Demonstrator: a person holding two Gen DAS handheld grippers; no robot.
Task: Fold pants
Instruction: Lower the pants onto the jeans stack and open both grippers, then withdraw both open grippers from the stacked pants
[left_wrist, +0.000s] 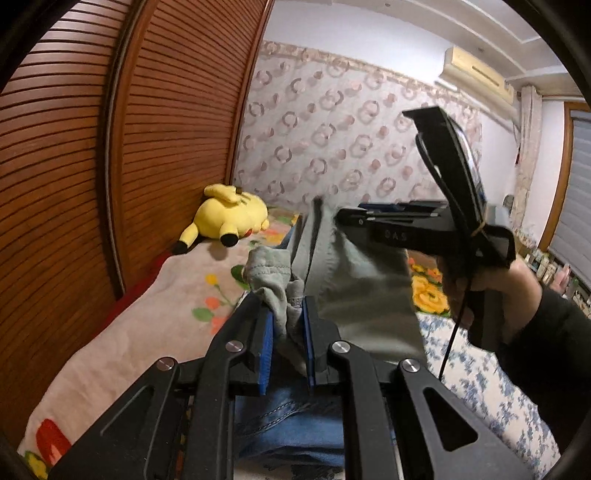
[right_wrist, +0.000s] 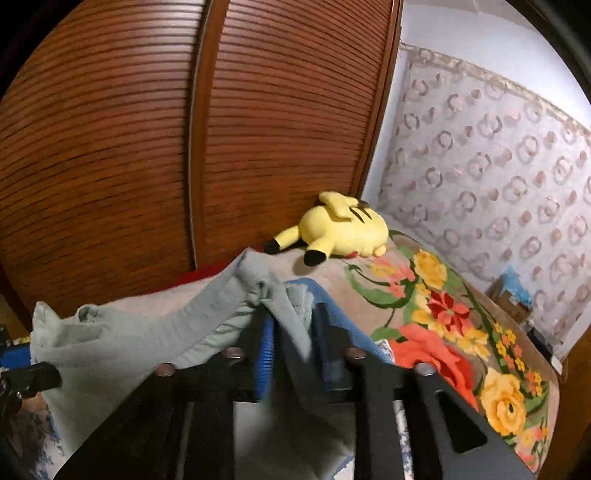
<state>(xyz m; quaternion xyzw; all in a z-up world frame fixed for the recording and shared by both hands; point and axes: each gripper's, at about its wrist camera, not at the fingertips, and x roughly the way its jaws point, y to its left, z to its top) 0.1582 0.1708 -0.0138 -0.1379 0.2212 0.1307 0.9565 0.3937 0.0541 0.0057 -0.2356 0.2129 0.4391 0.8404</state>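
Both hand-held grippers, left (left_wrist: 288, 314) and right (right_wrist: 291, 325), pinch the grey-green pants (left_wrist: 354, 273) aloft above the bed (right_wrist: 424, 295); folding looks barely begun, the plush toy (right_wrist: 340, 229) at 12 o'clock.

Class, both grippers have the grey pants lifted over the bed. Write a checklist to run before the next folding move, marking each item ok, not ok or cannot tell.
1. Left gripper shut on the grey pants: ok.
2. Right gripper shut on the pants: ok.
3. Cloth spans between the two grippers: ok.
4. Pants hang without twists: cannot tell; cloth is bunched at both grips.
5. Yellow plush toy lies apart from the pants: ok.
6. Landing spot on the bed free: not ok; blue jeans lie below.
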